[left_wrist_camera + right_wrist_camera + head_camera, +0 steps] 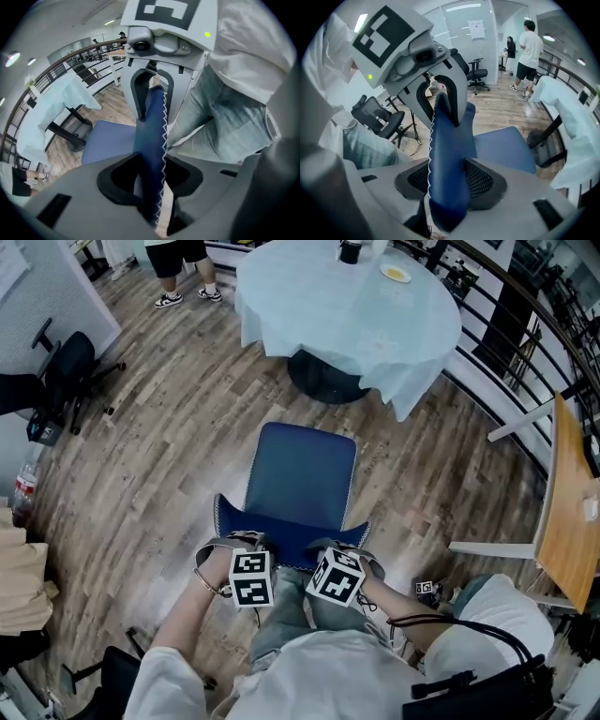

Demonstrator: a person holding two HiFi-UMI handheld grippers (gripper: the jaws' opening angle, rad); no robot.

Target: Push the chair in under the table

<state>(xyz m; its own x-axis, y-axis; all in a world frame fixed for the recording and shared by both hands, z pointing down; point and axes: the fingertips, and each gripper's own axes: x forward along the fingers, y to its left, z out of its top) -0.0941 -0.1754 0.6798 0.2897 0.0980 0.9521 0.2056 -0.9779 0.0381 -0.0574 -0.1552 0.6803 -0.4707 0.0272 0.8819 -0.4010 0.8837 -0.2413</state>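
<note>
Chair [302,479] stands on the floor [169,427], pulled out, seat facing the round counter [375,334] straight ahead. Left hand-held gripper [246,543] and right hand-held gripper [343,549] straddle its backrest [292,538] top, jaws apart, seemingly unclamped.

Centre: the chair [302,479] stands on the floor, its backrest nearest the viewer and its seat towards the table [347,324] beyond, apart from it. The left gripper [246,545] and right gripper [342,549] sit side by side over the backrest, which stands between each pair of jaws. A plate [396,274] lies on the tabletop. Far left: office chair [66,371]. Far right: second table [567,512].
</note>
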